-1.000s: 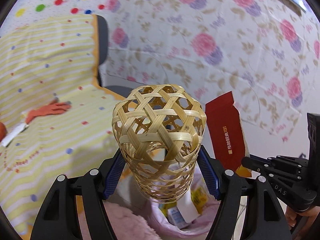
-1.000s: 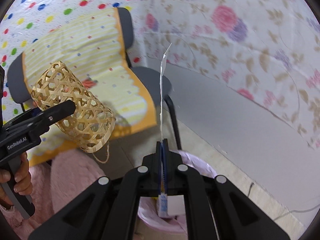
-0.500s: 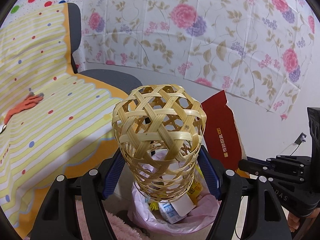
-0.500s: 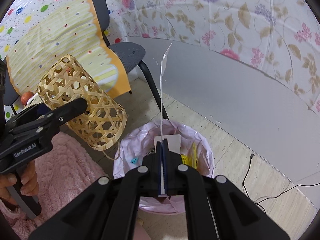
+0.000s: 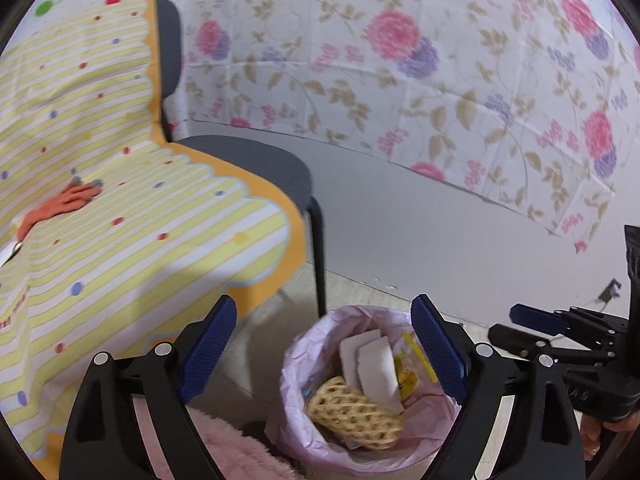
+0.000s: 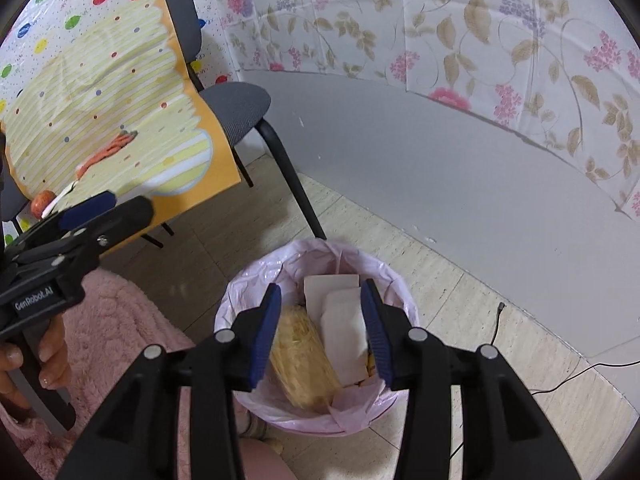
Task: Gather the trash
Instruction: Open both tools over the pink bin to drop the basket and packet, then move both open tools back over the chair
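Both grippers hang over the pink-lined bin point(image 6: 256, 296): left gripper point(image 5: 324, 344) and right gripper point(image 6: 320, 320) have just been opening, nothing between them. Woven basket point(image 5: 354, 414) lies inside the bin against its near rim, beside white papers point(image 6: 344, 320).

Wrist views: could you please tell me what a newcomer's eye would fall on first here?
Most likely the pink-lined trash bin on the tiled floor below both grippers, with a woven bamboo basket lying inside beside white cards. The left gripper and right gripper hang over it, jaws just opened, nothing between them. Behind, a yellow striped cloth drapes a grey chair, an orange glove lying on it.
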`<state>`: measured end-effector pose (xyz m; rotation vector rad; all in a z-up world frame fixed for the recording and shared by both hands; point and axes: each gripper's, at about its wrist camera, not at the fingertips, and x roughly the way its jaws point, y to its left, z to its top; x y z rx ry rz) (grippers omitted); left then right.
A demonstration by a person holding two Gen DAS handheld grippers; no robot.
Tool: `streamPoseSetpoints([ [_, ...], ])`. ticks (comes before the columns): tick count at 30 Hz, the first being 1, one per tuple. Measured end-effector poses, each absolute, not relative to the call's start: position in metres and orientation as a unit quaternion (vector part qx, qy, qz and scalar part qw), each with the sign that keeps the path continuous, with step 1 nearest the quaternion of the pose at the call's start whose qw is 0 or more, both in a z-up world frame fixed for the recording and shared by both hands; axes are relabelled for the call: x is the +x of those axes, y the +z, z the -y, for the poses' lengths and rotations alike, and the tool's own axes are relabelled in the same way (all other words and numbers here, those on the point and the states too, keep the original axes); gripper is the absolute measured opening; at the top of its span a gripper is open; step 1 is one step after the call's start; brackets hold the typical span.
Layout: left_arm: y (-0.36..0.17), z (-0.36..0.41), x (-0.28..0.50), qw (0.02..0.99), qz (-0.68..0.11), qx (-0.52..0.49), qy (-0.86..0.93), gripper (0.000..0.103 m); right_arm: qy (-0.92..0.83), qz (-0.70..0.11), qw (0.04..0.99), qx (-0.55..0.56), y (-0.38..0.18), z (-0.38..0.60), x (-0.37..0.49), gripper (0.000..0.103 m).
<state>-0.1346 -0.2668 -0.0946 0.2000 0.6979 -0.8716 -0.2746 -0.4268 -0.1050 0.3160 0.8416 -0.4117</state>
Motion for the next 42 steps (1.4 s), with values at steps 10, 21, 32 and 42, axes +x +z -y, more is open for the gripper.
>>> streamPoseSetpoints([
  [10,-0.075,0.215,-0.117,0.873,-0.322,0.067,-0.360,0.088,-0.157,-0.394,0.897,0.126,-0.084,0.398,-0.244,0.041],
  [21,-0.057,0.137,-0.089,0.910,-0.312,0.037,-0.271,0.088,-0.080,-0.378,0.919,0.074,-0.054,0.343,-0.180,0.041],
  [32,-0.042,0.055,-0.065,0.936,-0.305,0.003,-0.174,0.088,-0.003,-0.370,0.929,0.030,-0.031,0.283,-0.116,0.041],
  [42,-0.036,-0.006,-0.041,0.945,-0.309,-0.022,-0.104,0.088,0.052,-0.369,0.928,0.006,-0.023,0.232,-0.069,0.041],
])
